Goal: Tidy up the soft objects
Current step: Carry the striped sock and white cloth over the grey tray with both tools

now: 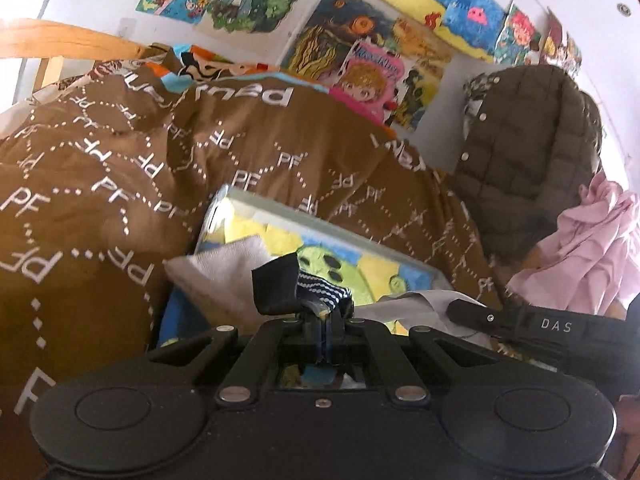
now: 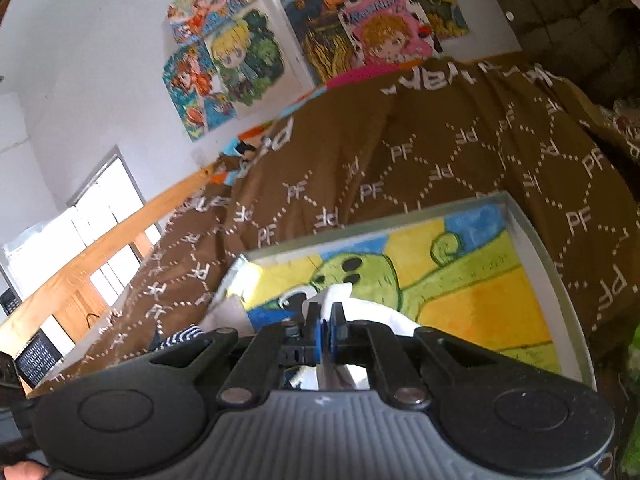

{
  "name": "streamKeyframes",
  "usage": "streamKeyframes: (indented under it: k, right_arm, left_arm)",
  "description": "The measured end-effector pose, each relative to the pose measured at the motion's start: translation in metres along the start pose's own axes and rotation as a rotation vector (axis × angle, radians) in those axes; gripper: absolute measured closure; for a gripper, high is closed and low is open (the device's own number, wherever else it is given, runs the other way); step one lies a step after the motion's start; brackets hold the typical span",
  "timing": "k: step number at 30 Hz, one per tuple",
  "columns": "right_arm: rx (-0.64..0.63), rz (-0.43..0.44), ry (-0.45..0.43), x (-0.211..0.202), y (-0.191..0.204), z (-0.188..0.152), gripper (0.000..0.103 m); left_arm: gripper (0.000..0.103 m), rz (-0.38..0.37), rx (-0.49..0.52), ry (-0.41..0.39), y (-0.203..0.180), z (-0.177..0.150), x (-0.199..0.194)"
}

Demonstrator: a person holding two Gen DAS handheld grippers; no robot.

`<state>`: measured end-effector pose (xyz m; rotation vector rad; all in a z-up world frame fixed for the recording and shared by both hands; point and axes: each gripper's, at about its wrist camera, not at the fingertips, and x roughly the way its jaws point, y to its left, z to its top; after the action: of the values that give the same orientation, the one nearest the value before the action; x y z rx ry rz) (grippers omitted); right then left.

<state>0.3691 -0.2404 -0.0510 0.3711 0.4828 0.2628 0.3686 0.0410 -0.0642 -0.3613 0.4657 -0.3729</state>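
Note:
My left gripper (image 1: 320, 314) is shut on a dark cloth item (image 1: 280, 284) with a navy-and-white striped part (image 1: 326, 292), held over a shallow tray (image 1: 248, 200) with a colourful painted bottom. A grey-white fabric piece (image 1: 228, 268) lies in the tray to the left of it. My right gripper (image 2: 326, 316) is shut on a white cloth (image 2: 360, 312) above the same tray (image 2: 536, 248). The striped item also shows in the right wrist view (image 2: 180, 336), low at the left.
A brown "PF" patterned duvet (image 1: 120, 184) surrounds the tray (image 2: 440, 152). A quilted olive jacket (image 1: 528, 152) and a pink garment (image 1: 596, 248) hang at the right. A wooden bed rail (image 2: 100, 256) runs at the left. Drawings cover the wall (image 1: 360, 28).

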Motion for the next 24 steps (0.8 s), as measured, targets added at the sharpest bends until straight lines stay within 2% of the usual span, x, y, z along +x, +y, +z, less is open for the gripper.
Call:
streamKeyframes:
  k: [9,13,20,24]
  right_arm:
    - [0.003,-0.057,0.057,0.008,-0.007,-0.007,0.098]
    - [-0.002,-0.09,0.094,0.013,-0.009,-0.009,0.098]
    - [-0.015,-0.117,0.126,0.015,-0.01,-0.011,0.091]
    - [-0.014,-0.119,0.133,0.014,-0.01,-0.011,0.086]
  left_arm:
    - [0.101,0.054,0.02,0.079,0.002,-0.01,0.013]
    - [0.1,0.055,0.029,0.102,0.002,-0.014,0.016]
    - [0.097,0.063,0.033,0.115,0.0,-0.015,0.017]
    - [0.089,0.078,0.038,0.125,-0.003,-0.014,0.017]
